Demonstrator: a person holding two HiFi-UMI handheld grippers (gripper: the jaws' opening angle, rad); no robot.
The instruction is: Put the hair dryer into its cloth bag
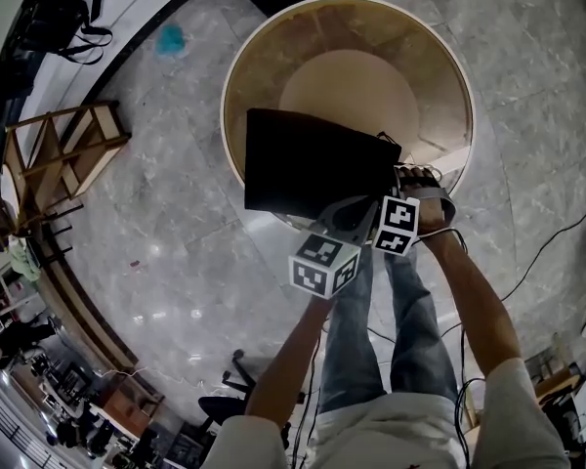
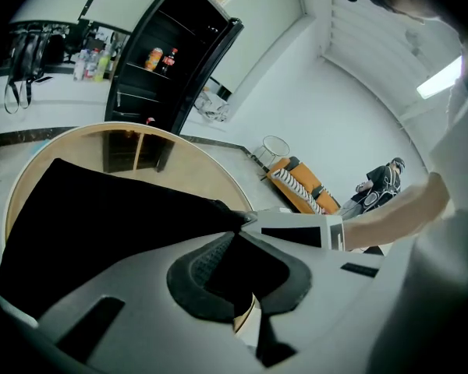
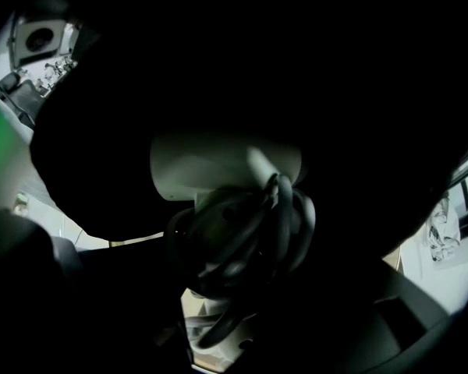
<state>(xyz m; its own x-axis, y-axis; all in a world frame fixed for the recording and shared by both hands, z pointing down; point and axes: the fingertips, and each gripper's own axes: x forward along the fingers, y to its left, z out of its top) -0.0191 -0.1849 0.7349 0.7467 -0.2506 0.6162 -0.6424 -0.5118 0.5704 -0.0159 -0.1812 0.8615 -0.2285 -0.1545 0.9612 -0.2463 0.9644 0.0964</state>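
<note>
Over the round wooden surface (image 1: 352,86), the left claw (image 2: 238,236), closed tight, pinches the cloth bag's (image 1: 313,164) edge to open its mouth. Beside it the right claw (image 1: 417,186), jaws wide, grips the hair dryer (image 3: 226,166) inside that mouth.

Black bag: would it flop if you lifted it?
Probably floppy: the cloth bag lies flat on the table and creases where the left gripper pinches its edge. Being flat cloth, it likely won't roll or tip.
</note>
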